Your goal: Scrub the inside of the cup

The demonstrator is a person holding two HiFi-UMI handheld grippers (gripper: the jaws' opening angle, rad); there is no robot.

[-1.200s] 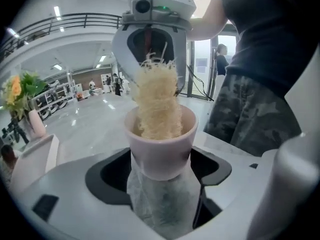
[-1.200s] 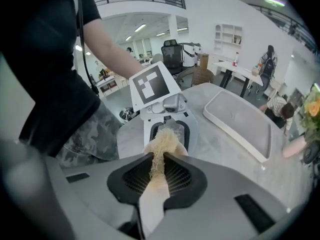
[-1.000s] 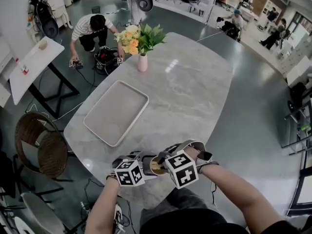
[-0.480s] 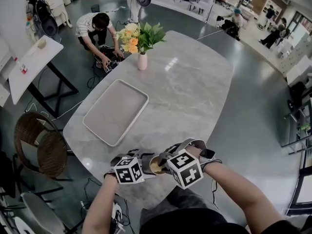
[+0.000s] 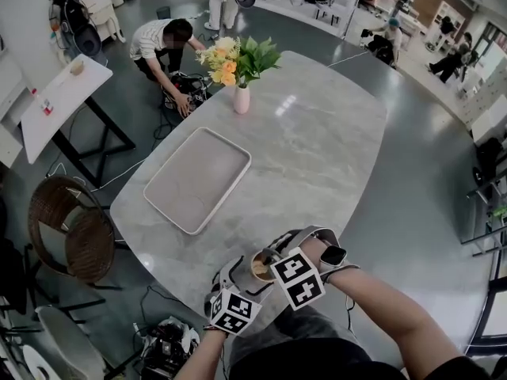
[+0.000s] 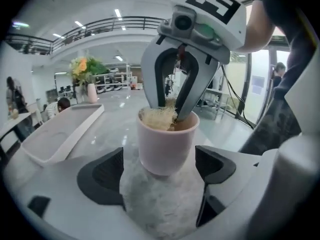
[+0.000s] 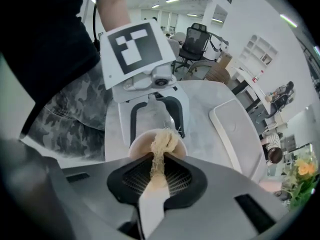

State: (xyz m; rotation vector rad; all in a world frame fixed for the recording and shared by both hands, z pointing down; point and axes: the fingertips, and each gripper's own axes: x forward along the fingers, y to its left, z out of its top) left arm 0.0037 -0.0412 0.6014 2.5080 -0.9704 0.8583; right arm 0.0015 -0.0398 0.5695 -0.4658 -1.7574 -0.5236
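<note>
Head view: pink cup (image 5: 261, 265) at the table's (image 5: 317, 157) near edge; left gripper view: left gripper (image 6: 162, 166) jaws apart, just been opening, cup between them untouched; right gripper view: right gripper (image 7: 157, 171) clamped on fibre scrubber (image 7: 162, 141) dipping into cup.

Left gripper (image 6: 160, 171): angled downward, jaws wide apart and just opened further, cup (image 6: 165, 146) between them, clear of both pads. Right gripper (image 7: 155, 176): pointing steeply down, jaws closed on fibrous scrubber (image 7: 162, 143). Left forearm (image 5: 198, 355) and right forearm (image 5: 380, 307): bare.
</note>
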